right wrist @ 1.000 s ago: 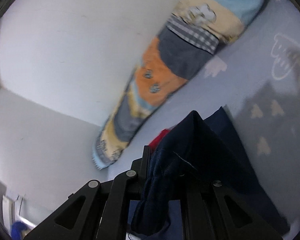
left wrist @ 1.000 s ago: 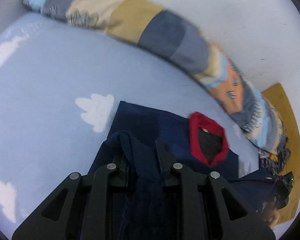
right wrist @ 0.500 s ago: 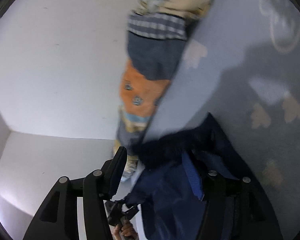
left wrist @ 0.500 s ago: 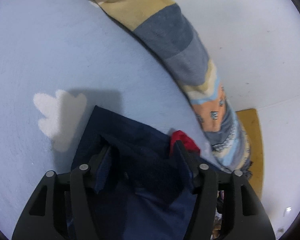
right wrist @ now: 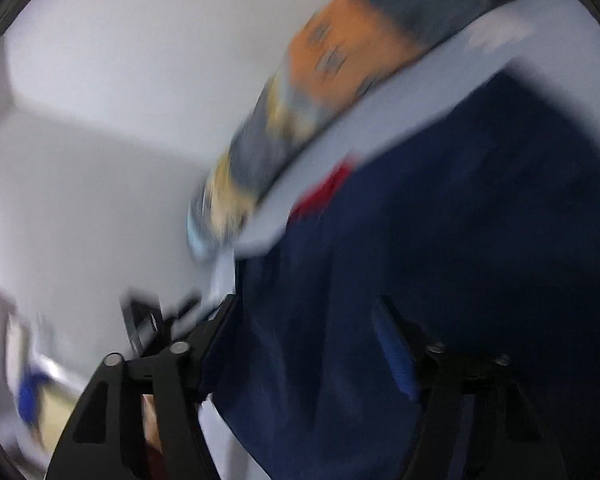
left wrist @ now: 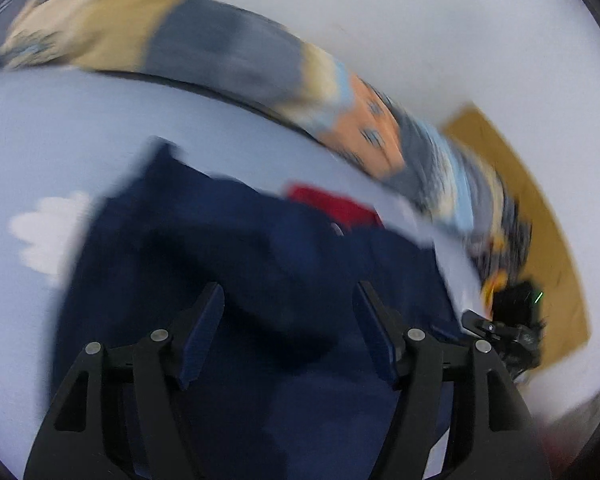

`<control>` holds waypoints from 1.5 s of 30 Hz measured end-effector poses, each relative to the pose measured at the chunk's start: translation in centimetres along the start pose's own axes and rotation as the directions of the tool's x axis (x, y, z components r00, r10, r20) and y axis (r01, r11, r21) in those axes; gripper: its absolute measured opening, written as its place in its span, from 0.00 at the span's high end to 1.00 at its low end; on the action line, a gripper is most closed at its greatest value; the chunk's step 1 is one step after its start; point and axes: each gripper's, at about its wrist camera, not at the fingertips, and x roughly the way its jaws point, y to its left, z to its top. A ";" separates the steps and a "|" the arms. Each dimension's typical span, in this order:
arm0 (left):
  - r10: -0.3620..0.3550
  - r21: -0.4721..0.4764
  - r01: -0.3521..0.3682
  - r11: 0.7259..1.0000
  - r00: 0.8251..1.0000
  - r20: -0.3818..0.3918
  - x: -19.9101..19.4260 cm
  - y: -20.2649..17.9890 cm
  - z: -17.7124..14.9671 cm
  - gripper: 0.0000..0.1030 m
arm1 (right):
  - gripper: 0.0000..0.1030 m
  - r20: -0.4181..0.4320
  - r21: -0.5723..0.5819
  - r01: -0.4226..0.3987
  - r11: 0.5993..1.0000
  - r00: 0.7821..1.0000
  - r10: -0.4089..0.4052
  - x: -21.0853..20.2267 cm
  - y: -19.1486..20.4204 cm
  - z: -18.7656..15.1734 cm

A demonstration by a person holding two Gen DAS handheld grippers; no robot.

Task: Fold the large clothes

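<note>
With my left gripper point(left wrist: 288, 320) opening and my right gripper point(right wrist: 304, 336) closing, both unclamped, the limp navy garment point(left wrist: 228, 240) looks best pinched at its edges.

a pale blue sheet point(left wrist: 60, 152) with white cloud prints covers the bed; a patchwork quilt point(left wrist: 228, 56) (rolled, blurred) lies along a plain white wall point(left wrist: 440, 20), brown board point(left wrist: 540, 216) beyond

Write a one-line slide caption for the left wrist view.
Left gripper, fingers apart and opening, above a navy garment with red lining on a pale blue bedsheet.
</note>
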 end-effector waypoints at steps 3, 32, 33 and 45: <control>0.102 0.162 -0.098 0.982 0.995 -0.022 3.0 -3.8 -2.2 0.36 | 0.48 -0.085 -0.142 -0.034 0.989 0.996 0.023 4.3 3.3 -2.9; 0.458 -0.136 -0.446 0.884 0.886 0.069 -9.5 -5.7 -13.9 0.20 | 0.78 0.138 0.243 0.299 0.923 0.931 -0.338 -11.0 1.5 -12.8; 0.473 -0.107 -0.465 0.879 0.878 0.068 -8.9 -5.9 -13.8 0.20 | 0.77 0.123 0.225 0.282 0.933 0.942 -0.314 -9.9 2.5 -13.5; 0.580 -0.305 -0.567 0.765 0.813 -0.055 -11.1 3.4 -14.9 0.08 | 0.80 0.114 0.354 0.469 0.810 0.837 -0.534 -13.1 -3.9 -13.0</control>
